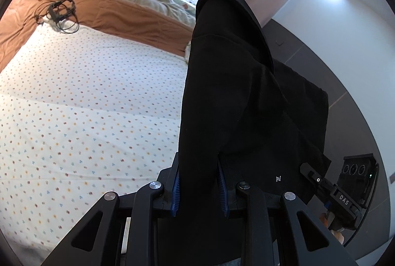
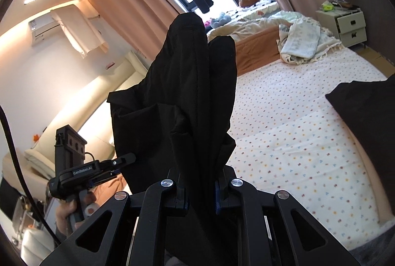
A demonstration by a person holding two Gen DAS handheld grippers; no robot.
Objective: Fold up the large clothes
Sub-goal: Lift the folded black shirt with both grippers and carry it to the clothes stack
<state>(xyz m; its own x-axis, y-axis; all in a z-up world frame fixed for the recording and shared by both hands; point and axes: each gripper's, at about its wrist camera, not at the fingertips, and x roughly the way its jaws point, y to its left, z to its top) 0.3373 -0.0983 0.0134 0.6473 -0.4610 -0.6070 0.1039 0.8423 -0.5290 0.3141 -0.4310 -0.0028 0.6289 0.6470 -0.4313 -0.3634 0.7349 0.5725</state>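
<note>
A large black garment (image 1: 237, 83) hangs in the air over the side of the bed, held by both grippers. My left gripper (image 1: 198, 185) is shut on its edge, cloth bunched between the blue pads. My right gripper (image 2: 200, 194) is shut on another part of the same garment (image 2: 187, 83), which rises in folds in front of the camera. The right gripper also shows in the left wrist view (image 1: 328, 182), close beside the cloth. The left gripper shows in the right wrist view (image 2: 116, 164) at lower left, held by a hand.
The bed's dotted white sheet (image 1: 81, 98) spreads to the left, with a brown blanket (image 1: 118, 14) and a black wire frame (image 1: 60, 10) at its far end. Another dark cloth (image 2: 365, 113) lies at the bed's right side. A white nightstand (image 2: 348, 24) stands beyond.
</note>
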